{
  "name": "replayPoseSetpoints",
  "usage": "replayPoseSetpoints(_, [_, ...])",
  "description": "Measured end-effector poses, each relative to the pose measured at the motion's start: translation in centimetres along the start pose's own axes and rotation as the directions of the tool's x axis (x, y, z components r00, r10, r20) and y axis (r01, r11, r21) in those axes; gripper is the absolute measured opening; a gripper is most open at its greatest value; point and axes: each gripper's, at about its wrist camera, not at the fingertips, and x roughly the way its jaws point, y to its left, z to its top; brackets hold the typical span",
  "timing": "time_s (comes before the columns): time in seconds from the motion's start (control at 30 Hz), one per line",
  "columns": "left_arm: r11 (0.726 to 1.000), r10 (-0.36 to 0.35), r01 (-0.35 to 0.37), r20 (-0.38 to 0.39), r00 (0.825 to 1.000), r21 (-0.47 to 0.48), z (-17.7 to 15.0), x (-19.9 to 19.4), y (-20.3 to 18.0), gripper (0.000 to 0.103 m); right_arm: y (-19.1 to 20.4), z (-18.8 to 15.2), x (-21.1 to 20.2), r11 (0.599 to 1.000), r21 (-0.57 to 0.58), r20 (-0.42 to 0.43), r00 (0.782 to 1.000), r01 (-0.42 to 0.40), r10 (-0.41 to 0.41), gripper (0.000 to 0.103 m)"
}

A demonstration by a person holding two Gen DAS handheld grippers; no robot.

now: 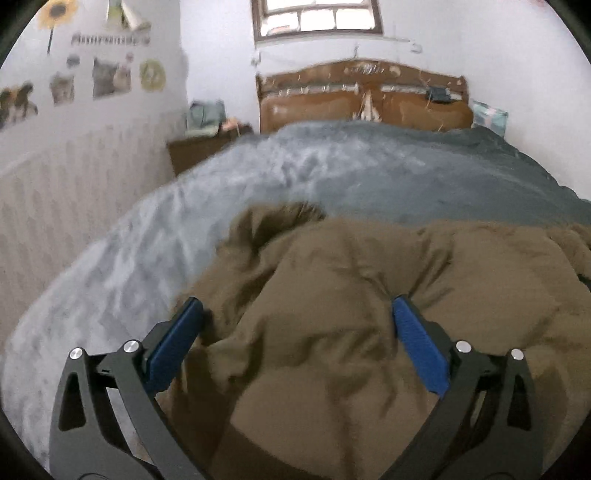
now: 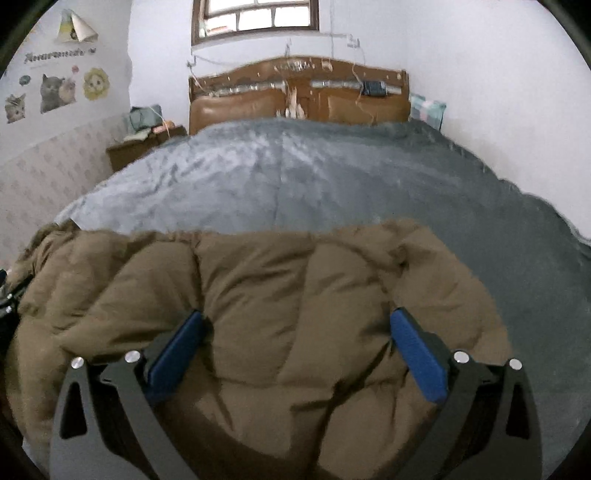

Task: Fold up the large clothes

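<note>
Jacket first: a big puffy brown jacket (image 1: 332, 332) sits heaped on the near end of a bed, on top of a fuzzy grey blanket (image 1: 295, 173).

Left wrist view: the left claw (image 1: 297, 314) is spread as wide as it goes, blue pads (image 1: 419, 343) apart with jacket fabric lying between and under them, but not pinched. The left pad's tip sits right at the jacket's left edge. You get a furry brown trim (image 1: 284, 218) at the jacket's far left corner, which shows much more clearly here. More of the left wall shows up too: a sunflower sticker (image 1: 57, 14), horse pictures (image 1: 18, 99), cat pictures. Wooden headboard (image 1: 364, 96) and a window (image 1: 317, 18) sit at the back, with a nightstand (image 1: 199, 147) at the bed's left side.

Right wrist view: the right claw (image 2: 297, 321) is also spread wide open, pads (image 2: 415, 350) resting against quilted panels but gripping nothing. This one shows the jacket's right edge and the bare blanket (image 2: 517, 277) beyond it, which the other view cuts off. The quilting seams read much sharper here. At the far left edge there's something dark with small metal bits (image 2: 7, 299); can't tell what it is. Same headboard (image 2: 299, 92), with a dark little object (image 2: 373, 88) on its ledge.
</note>
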Motion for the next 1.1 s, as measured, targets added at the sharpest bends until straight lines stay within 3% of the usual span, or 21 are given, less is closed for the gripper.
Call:
replayPoseSetpoints(0.2, [0.999, 0.038, -0.036, -0.055, 0.998, 0.035, -0.4, 3.6, -0.4, 0.100, 0.5, 0.2, 3.2, 1.000, -0.006, -0.066, 0.998, -0.001, 0.001, 0.101])
replayPoseSetpoints(0.4, [1.000, -0.020, 0.019, -0.135, 0.991, -0.009, -1.2, 7.1, -0.3, 0.100, 0.1, -0.8, 5.2, 1.000, 0.021, -0.110, 0.994, -0.007, 0.009, 0.102])
replayPoseSetpoints(0.77, [0.999, -0.029, 0.032, -0.187, 0.982, 0.013, -2.1, 9.8, -1.7, 0.100, 0.2, -1.5, 6.5, 1.000, 0.018, -0.195, 0.981, 0.006, -0.002, 0.102])
replayPoseSetpoints(0.9, [0.999, -0.029, 0.031, -0.177, 0.984, 0.007, -1.4, 8.1, -1.0, 0.100, 0.2, -0.6, 4.0, 1.000, -0.019, -0.211, 0.978, 0.006, -0.010, 0.101])
replayPoseSetpoints(1.0, [1.000, 0.003, -0.001, -0.153, 0.988, 0.018, -0.4, 4.5, 0.0, 0.100, -0.7, 0.4, 0.5, 0.999, -0.033, -0.160, 0.987, 0.022, -0.027, 0.101])
replayPoseSetpoints(1.1, [0.999, -0.019, 0.014, -0.120, 0.993, -0.042, 1.3, 0.1, 2.4, 0.100, -2.2, 1.8, -3.5, 1.000, -0.006, -0.130, 0.991, 0.027, -0.027, 0.101])
